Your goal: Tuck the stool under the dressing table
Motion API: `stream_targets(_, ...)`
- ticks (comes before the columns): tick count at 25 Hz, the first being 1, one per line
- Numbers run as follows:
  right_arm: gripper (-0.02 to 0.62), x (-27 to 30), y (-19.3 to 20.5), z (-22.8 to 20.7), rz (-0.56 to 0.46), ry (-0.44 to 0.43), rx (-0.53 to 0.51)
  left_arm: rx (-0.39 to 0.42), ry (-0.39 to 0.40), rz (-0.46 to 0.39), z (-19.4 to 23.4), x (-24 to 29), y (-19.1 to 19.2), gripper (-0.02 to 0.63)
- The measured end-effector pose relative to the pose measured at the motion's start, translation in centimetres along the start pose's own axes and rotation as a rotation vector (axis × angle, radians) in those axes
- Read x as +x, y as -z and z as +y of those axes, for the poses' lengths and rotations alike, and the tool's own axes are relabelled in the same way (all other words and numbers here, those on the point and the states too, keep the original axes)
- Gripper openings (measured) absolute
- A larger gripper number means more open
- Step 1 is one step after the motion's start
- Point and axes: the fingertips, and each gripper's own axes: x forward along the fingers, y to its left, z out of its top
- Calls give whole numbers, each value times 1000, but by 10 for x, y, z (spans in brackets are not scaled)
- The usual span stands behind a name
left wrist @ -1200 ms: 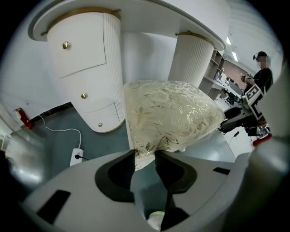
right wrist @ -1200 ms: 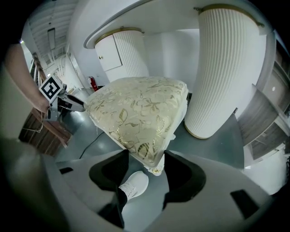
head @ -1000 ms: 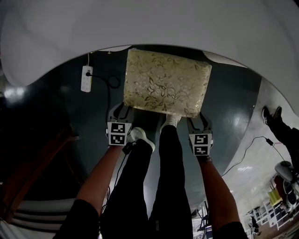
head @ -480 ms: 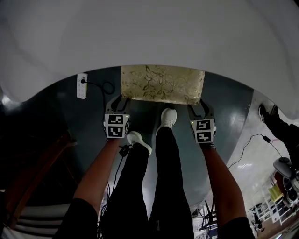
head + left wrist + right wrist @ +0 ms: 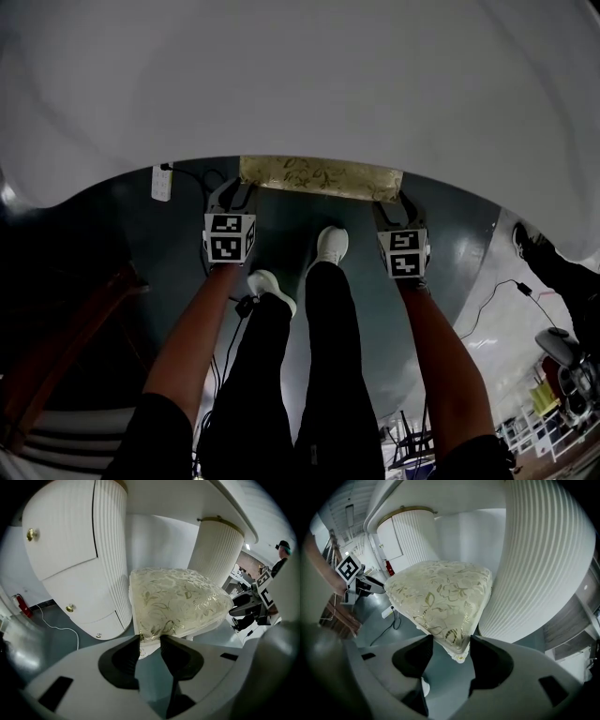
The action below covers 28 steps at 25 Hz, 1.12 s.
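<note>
Push-in step, nearly done, I'd say. stool [image 5: 319, 176] sits mostly under dressing table [image 5: 300, 75], only its near edge showing. left tongs [image 5: 150, 640] and right tongs [image 5: 451, 641] each clamp a near cushion corner. Next: short level push, then release.

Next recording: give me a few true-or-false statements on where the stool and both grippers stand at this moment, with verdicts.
1. The left gripper and the right gripper each have their jaws closed on a near corner of the stool. True.
2. The stool stands clear of the dressing table. False: in the head view only its near edge shows from under the tabletop.
3. The stool's cushion is plain red. False: it is pale gold with a leaf pattern.
4. A power strip lies on the floor to the left of the stool in the head view. True.
</note>
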Motion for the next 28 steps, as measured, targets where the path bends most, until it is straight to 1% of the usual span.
stream_targets(6, 247, 6, 0, -1, -13, -8, 23, 46, 10, 13, 2, 5, -6, 141)
stream_targets(8, 247, 6, 1, -3, -10, -4, 25, 47, 15, 16, 1, 7, -6, 141)
stream_targets(12, 247, 8, -6, -15, -23, 37, 41, 30, 16, -1, -4, 11, -12, 141)
stream_targets(15, 247, 12, -20, -31, -43, 75, 66, 33, 22, -10, -8, 16, -22, 141)
stream_targets(17, 247, 14, -28, -39, -43, 85, 62, 34, 31, -12, -9, 20, -30, 143)
stream_targets(21, 247, 17, -32, -44, -38, 70, 37, 50, 39, -18, -9, 23, -36, 146)
stream_targets(25, 247, 16, -32, -43, -44, 72, 37, 58, 45, -31, -8, 23, -37, 147)
stream_targets(28, 247, 20, -32, -43, -48, 73, 37, 95, 71, -27, -6, 28, -38, 150)
